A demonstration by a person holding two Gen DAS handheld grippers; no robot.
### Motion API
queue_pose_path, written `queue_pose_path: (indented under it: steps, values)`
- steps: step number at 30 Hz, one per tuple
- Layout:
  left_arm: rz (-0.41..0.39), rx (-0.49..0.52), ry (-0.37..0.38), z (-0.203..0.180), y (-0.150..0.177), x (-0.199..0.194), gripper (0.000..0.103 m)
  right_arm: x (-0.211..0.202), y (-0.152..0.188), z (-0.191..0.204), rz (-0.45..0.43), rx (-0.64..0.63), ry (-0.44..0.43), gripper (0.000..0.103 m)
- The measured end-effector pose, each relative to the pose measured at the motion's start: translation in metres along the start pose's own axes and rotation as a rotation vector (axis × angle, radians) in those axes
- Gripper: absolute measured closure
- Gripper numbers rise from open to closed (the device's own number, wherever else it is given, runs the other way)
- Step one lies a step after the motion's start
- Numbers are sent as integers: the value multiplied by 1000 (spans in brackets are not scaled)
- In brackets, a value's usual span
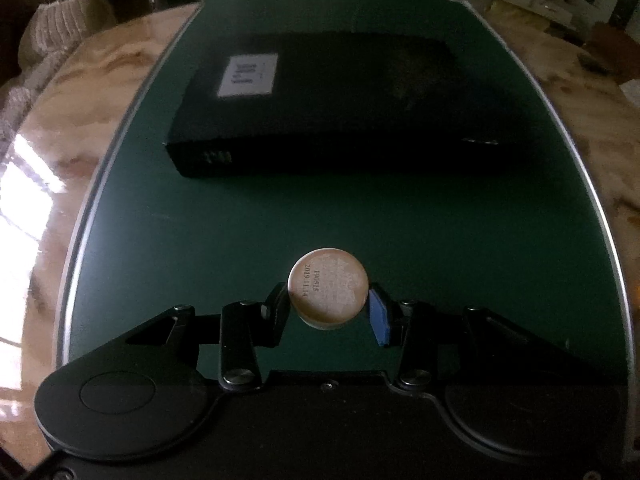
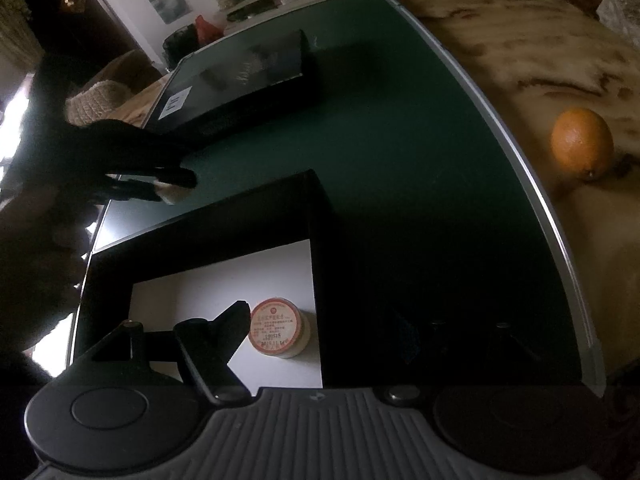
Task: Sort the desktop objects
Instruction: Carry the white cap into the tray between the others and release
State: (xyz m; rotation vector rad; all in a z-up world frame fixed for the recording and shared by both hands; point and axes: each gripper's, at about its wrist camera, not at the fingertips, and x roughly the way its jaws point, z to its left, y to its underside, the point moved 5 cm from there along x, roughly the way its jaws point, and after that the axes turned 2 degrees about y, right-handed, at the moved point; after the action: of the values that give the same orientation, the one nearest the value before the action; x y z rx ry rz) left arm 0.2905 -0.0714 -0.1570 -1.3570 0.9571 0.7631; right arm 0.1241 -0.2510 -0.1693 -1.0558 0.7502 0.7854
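Observation:
My left gripper [image 1: 328, 306] is shut on a small round tin [image 1: 328, 287] with a printed date on its pale face, held just above the green mat [image 1: 360, 220]. In the right wrist view the same left gripper [image 2: 176, 188] shows at the left, gloved hand behind it. My right gripper [image 2: 324, 332] is open over an open black box with a white lining [image 2: 200, 280]; a second round tin [image 2: 278, 328] with a red-rimmed label lies inside, between the fingers, not touched.
A flat black box lid with a white label [image 1: 332, 96] lies on the far part of the mat, and shows in the right wrist view [image 2: 240, 84] too. An orange [image 2: 582, 148] sits on the marbled table right of the mat.

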Motion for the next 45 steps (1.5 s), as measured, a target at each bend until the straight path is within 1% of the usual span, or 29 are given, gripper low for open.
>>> queue_pose_path:
  steps: [8, 11, 15, 19, 23, 29, 31, 40, 45]
  values:
    - [-11, 20, 10, 2, 24, -54, 62, -2, 0, 1, 0, 2, 2, 26]
    - [-3, 32, 36, -3, 38, -69, 62, -7, 1, 1, -10, 4, 4, 26]
    - [9, 46, 48, -10, 60, -79, 62, -14, 4, 2, -18, 5, 2, 26]
    - [44, 41, 64, -18, 79, -76, 62, -18, 8, 3, -15, -3, 5, 26]
    - [73, 38, 64, -24, 92, -65, 62, -22, 11, 4, -13, -10, 12, 26]
    - [94, 43, 42, -29, 101, -45, 62, -24, 13, 4, -14, -14, 19, 26]
    - [109, 38, 48, -30, 104, -39, 62, -23, 13, 4, -11, -14, 21, 26]
    - [139, 47, 23, -33, 115, -23, 62, -18, 14, 2, 2, -11, 21, 26]
    - [156, 33, 30, -33, 120, -16, 62, -18, 15, 0, 2, -8, 25, 26]
